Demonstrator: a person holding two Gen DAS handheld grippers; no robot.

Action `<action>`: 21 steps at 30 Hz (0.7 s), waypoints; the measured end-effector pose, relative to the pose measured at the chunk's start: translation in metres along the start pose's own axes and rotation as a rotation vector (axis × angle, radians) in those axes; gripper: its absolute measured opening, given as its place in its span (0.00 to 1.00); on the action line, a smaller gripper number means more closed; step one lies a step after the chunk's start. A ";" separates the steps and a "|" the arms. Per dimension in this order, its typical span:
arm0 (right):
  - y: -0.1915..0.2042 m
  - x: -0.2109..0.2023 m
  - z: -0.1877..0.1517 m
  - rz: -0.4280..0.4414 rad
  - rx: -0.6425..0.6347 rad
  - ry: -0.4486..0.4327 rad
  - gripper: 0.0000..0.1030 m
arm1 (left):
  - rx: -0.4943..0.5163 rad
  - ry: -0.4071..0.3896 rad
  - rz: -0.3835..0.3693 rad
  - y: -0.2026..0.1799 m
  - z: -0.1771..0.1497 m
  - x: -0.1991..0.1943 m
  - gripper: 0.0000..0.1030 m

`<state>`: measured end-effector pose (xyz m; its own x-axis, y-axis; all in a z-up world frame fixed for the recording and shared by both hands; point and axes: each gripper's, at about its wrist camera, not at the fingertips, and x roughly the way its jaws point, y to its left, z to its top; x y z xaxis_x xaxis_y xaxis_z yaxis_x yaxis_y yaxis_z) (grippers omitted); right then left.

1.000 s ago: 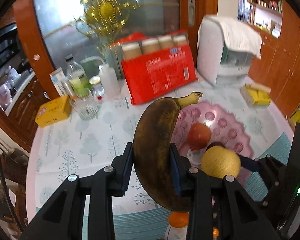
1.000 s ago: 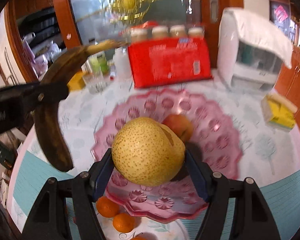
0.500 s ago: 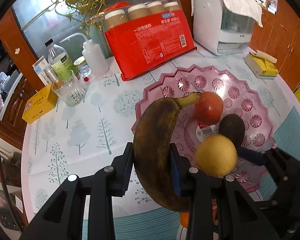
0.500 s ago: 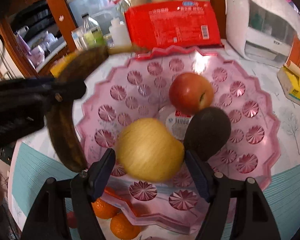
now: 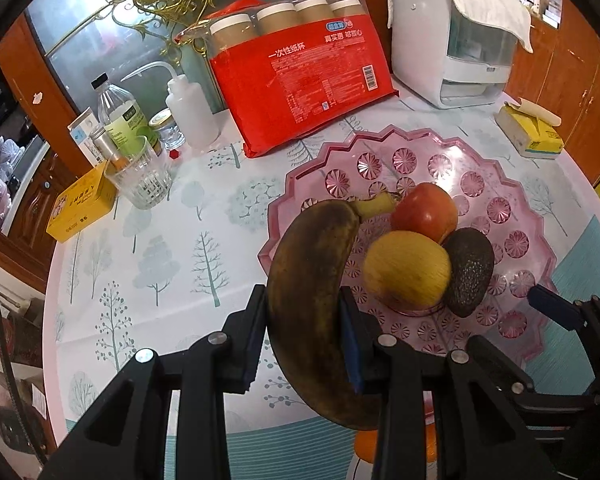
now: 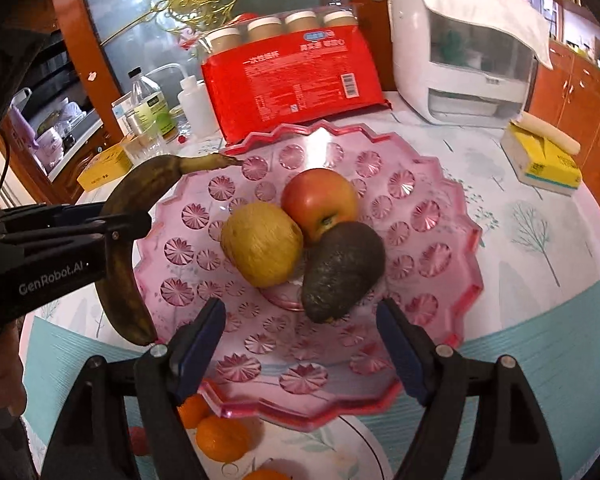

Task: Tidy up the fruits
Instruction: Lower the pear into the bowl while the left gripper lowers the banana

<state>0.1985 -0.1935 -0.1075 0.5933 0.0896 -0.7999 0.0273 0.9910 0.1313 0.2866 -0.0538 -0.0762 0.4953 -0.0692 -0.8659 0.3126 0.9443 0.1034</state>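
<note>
Your left gripper [image 5: 304, 336] is clenching the brown banana [image 5: 316, 288] around its middle, holding it above the near-left rim of the pink glass dish [image 6: 432, 216], stem pointing toward the apple [image 6: 320, 200]. Your right gripper [image 6: 300, 344] is hanging released, jaws spread wide and gripping nothing, over the dish's near edge. The pear [image 6: 261, 244] is lying in the dish just ahead of those fingers, touching the apple, with the avocado [image 6: 342, 270] just beside it.
</note>
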 end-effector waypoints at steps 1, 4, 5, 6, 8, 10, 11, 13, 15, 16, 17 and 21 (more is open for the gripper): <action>-0.002 -0.001 0.000 -0.001 0.005 -0.001 0.76 | -0.004 0.004 0.002 0.000 0.000 0.001 0.32; -0.004 -0.004 -0.002 -0.006 0.009 -0.006 0.76 | -0.031 0.020 -0.003 0.001 0.003 0.004 0.33; -0.004 -0.006 -0.003 -0.009 0.010 -0.009 0.76 | -0.045 0.023 -0.014 0.002 0.004 0.004 0.34; -0.005 -0.007 -0.004 -0.009 0.011 -0.011 0.76 | -0.058 0.024 -0.031 0.003 0.005 0.004 0.37; -0.005 -0.008 -0.004 -0.008 0.014 -0.013 0.76 | -0.063 0.017 -0.037 0.001 0.006 0.002 0.54; -0.006 -0.010 -0.005 -0.009 0.016 -0.015 0.76 | -0.050 -0.009 -0.006 -0.004 0.007 -0.003 0.74; -0.006 -0.011 -0.005 -0.009 0.017 -0.018 0.76 | -0.037 -0.022 0.005 -0.007 0.007 -0.005 0.75; -0.007 -0.014 -0.006 -0.013 0.019 -0.022 0.76 | -0.004 -0.031 0.025 -0.014 0.006 -0.009 0.77; -0.008 -0.017 -0.007 -0.015 0.022 -0.027 0.76 | 0.020 -0.035 0.042 -0.019 0.004 -0.012 0.79; -0.009 -0.019 -0.007 -0.016 0.024 -0.030 0.76 | 0.028 -0.038 0.046 -0.021 0.003 -0.014 0.80; -0.010 -0.021 -0.007 -0.017 0.027 -0.032 0.76 | 0.035 -0.040 0.050 -0.023 0.001 -0.016 0.80; -0.011 -0.029 -0.008 -0.019 0.035 -0.043 0.76 | 0.032 -0.044 0.047 -0.025 -0.004 -0.026 0.80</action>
<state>0.1742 -0.2063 -0.0907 0.6266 0.0657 -0.7766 0.0663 0.9883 0.1371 0.2627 -0.0739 -0.0582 0.5450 -0.0398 -0.8375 0.3136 0.9361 0.1596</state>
